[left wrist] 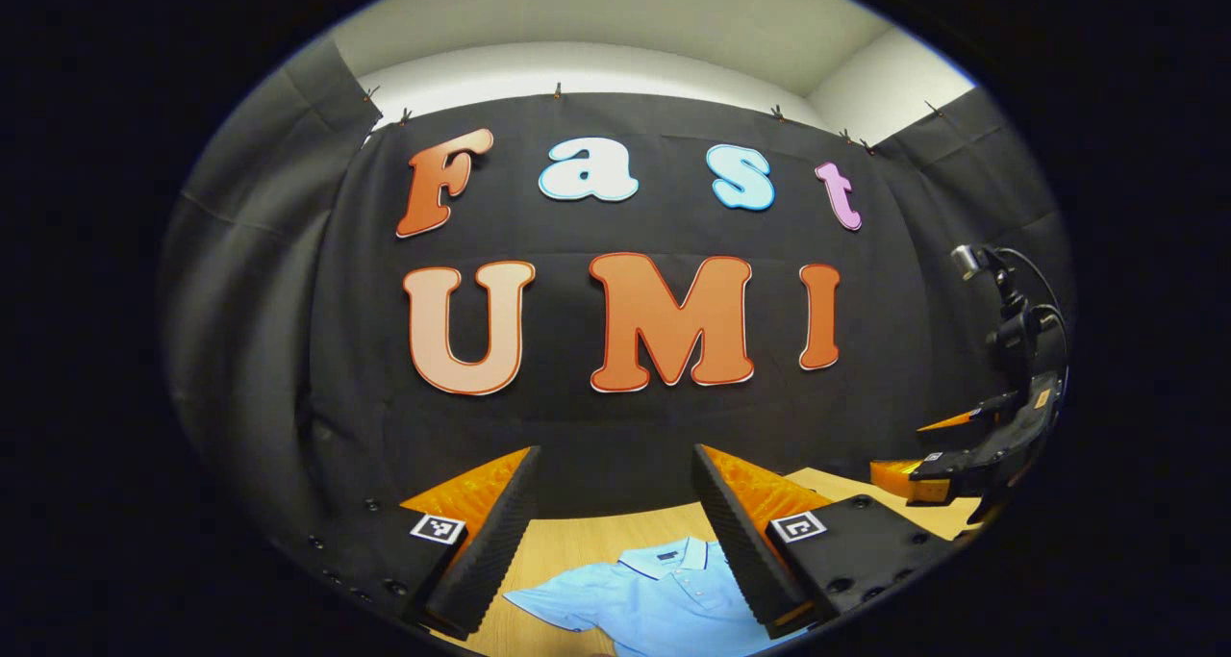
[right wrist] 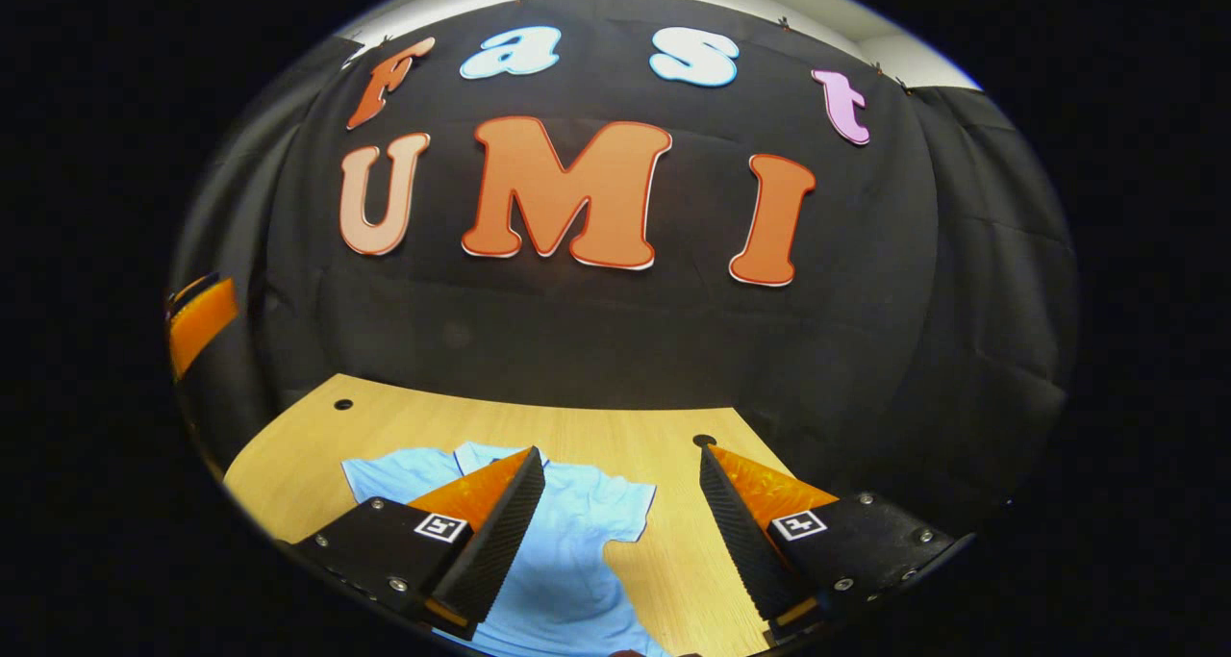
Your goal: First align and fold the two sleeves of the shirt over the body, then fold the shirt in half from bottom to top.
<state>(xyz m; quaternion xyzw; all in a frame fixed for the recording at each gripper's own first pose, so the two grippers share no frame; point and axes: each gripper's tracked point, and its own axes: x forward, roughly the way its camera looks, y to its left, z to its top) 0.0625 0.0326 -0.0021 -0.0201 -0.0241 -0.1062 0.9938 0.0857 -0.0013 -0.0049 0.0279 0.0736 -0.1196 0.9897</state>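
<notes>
- Plainly, the light blue polo shirt (right wrist: 577, 532) lies flat on the wooden table (right wrist: 404, 416), collar toward the far edge by the black cloth wall (right wrist: 596, 340), its long axis running from that edge back toward the near one.
- Both short sleeves look spread outward, so by my reading neither sleeve fold is done yet.
- Left gripper (left wrist: 615, 532): jaws wide apart, nothing between them, held above the table; the shirt's collar (left wrist: 678, 556) shows in the gap between its fingers, below and ahead of it.
- Right gripper (right wrist: 623, 532): likewise spread wide and empty, also held clear of the cloth; the shirt's right sleeve (right wrist: 625, 508) lies in its gap, with bare table toward the right edge.
- In the left gripper view the right gripper also appears, off to the right, well apart from the shirt.
- Judging from this, each gripper sits nearest its own side's sleeve, and the next move calls for lowering to pinch a sleeve edge and carry it inward across the body.
- No containers are on the table.
</notes>
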